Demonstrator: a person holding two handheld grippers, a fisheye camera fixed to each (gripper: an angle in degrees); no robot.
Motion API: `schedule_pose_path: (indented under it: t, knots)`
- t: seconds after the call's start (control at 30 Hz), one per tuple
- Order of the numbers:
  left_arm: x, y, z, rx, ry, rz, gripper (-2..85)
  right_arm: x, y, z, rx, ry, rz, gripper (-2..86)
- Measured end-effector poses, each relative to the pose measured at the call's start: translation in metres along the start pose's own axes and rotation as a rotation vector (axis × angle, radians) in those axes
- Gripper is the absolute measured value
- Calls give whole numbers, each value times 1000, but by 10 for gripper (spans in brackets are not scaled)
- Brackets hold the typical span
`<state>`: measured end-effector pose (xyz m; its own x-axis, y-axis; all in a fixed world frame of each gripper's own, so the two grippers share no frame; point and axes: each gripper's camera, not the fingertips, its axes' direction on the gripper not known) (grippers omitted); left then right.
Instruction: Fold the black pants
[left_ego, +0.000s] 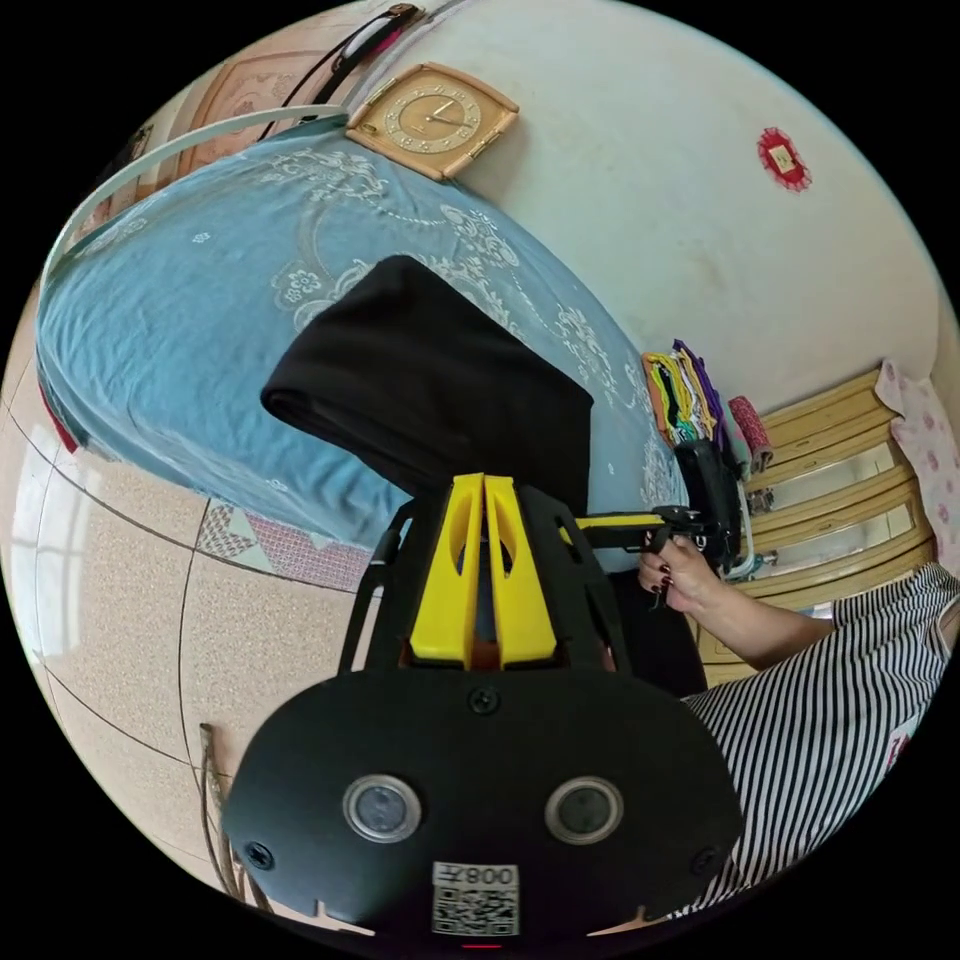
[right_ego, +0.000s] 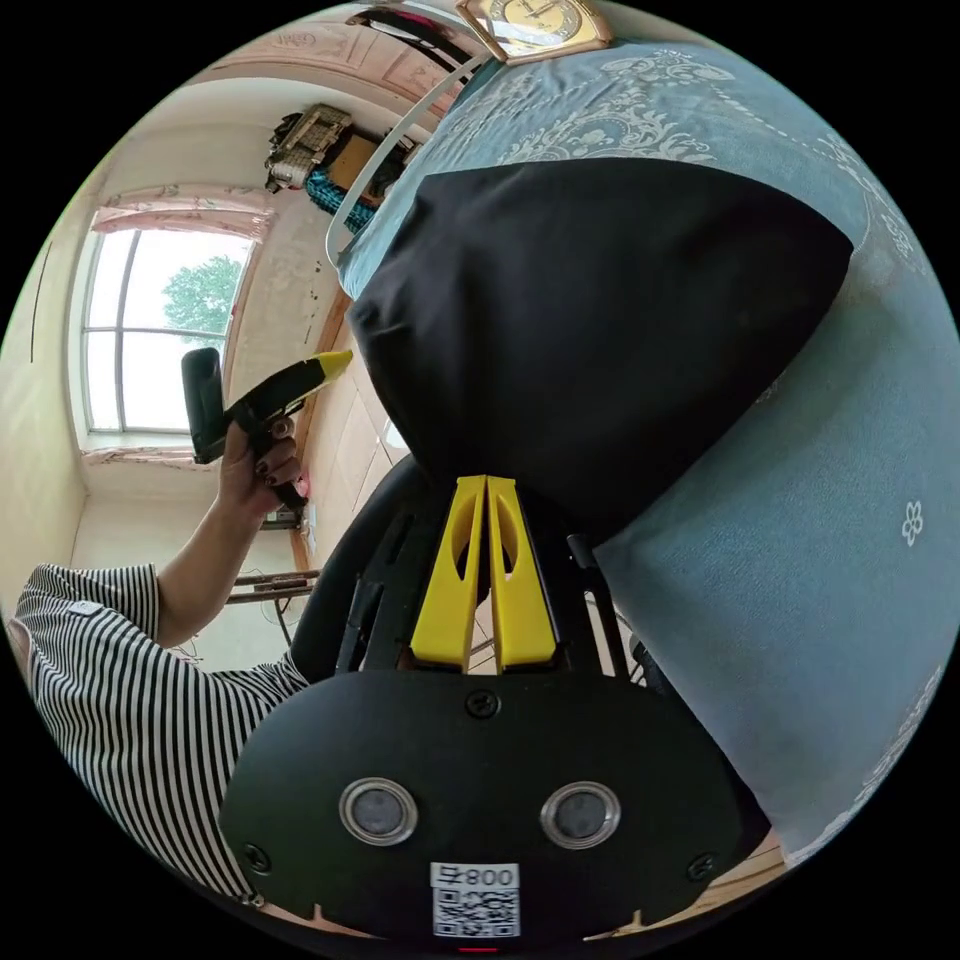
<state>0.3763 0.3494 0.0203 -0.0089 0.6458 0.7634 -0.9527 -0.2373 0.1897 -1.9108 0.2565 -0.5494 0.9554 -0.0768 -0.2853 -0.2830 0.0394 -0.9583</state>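
The black pants (left_ego: 430, 390) lie folded in a thick slab on the blue bedspread (left_ego: 180, 330), with a rounded fold at the far left. My left gripper (left_ego: 485, 480) is shut, its yellow tips pinching the near edge of the cloth. My right gripper (left_ego: 612, 527), held in a hand, meets the same edge further right. In the right gripper view, the black pants (right_ego: 600, 320) spread wide ahead and my right gripper (right_ego: 487, 480) is shut on their near edge. There my left gripper (right_ego: 340, 360) touches the pants' left corner.
A square clock (left_ego: 435, 120) leans against the wall at the bed's far end. Coloured hangers (left_ego: 685, 390) and wooden drawers (left_ego: 850, 480) stand to the right. Tiled floor (left_ego: 120, 600) lies below the bed edge. A person's striped shirt (right_ego: 110, 680) and a window (right_ego: 150, 330) show at the left.
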Motion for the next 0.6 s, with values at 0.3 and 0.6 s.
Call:
schedule_pose_path:
  t: [0.3, 0.6]
  knots:
    - [77, 30, 101, -295, 124, 59, 54, 64, 88, 30, 92, -116, 146, 11]
    - [101, 25, 190, -490, 193, -42, 49, 140, 143, 87, 164, -364, 319, 85]
